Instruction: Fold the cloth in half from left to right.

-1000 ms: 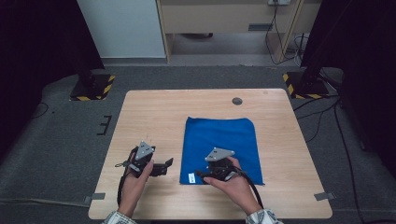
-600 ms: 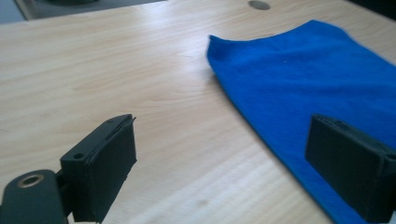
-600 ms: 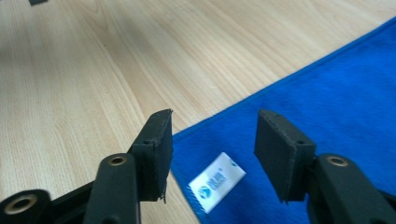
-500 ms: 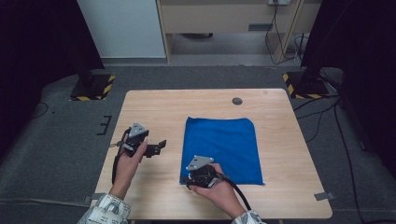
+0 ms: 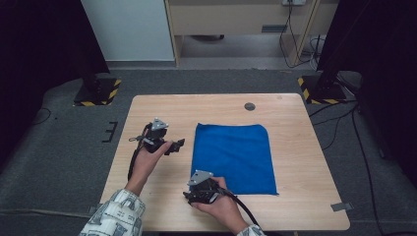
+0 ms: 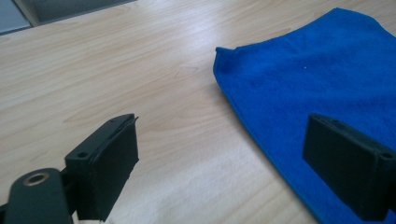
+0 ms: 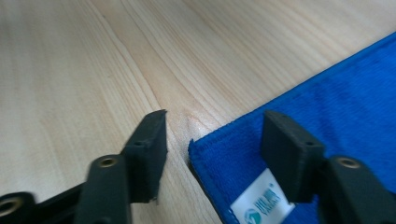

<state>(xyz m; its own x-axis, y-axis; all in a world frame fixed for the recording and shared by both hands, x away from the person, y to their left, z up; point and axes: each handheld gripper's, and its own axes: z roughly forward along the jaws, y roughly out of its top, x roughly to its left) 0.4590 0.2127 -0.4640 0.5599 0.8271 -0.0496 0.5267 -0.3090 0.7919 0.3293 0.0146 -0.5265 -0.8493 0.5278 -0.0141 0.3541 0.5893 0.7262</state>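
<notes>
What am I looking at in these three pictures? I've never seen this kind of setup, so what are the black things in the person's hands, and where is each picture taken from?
A person sits at a wooden table and holds a hand tool with a two-jaw claw in each hand; there is no robot arm. The wide picture comes from a fixed camera above, looking forward and down. In it the left claw is beside a blue cloth, and the right claw is at the cloth's near left corner.

The other two pictures come from small cameras riding on the claws, looking along their black jaws. The left claw stands open, one jaw over bare wood and one over the cloth's edge. The right claw straddles the cloth's corner, where a white label is sewn; its jaws have just been opening, and they do not press the cloth. Nothing is held.

A small dark disc sits near the far edge.
</notes>
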